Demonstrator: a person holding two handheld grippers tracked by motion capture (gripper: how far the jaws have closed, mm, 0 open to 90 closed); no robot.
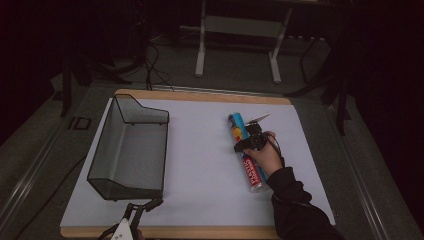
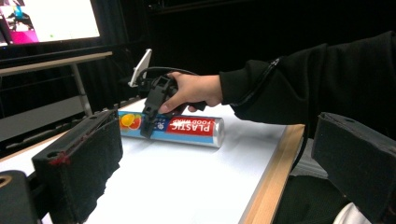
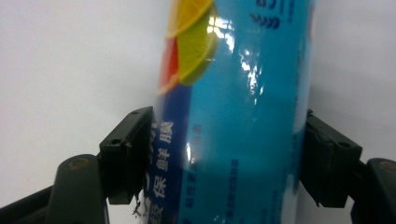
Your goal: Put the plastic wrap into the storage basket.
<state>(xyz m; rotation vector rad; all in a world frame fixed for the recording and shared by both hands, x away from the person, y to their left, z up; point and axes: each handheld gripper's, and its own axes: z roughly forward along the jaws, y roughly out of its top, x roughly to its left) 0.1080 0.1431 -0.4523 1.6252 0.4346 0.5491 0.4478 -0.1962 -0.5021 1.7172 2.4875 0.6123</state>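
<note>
Near the left edge of the white table (image 1: 200, 165), the mesh basket (image 1: 131, 147) sits bare; right gripper (image 1: 248, 141) clamps the wrap roll (image 1: 245, 150), left gripper (image 1: 145, 207) gapes wide, holding nothing.

Your right gripper (image 3: 219, 163) straddles the plastic wrap roll (image 3: 233, 116).

Both of your black jaws rise from the bottom corners and sit against the roll's sides, the left pad touching its dark blue edge and the right pad pressed to its pale edge, so the roll lies squarely between them. It runs straight away from the claw toward the top, resting on the white table surface (image 3: 70, 60), which spreads out on either side of the jaws. Just ahead of the left jaw you can see printed fruit slices in orange, red and green (a glossy glare streaks the blue film beside them). White characters run along the film right next to the left pad.
</note>
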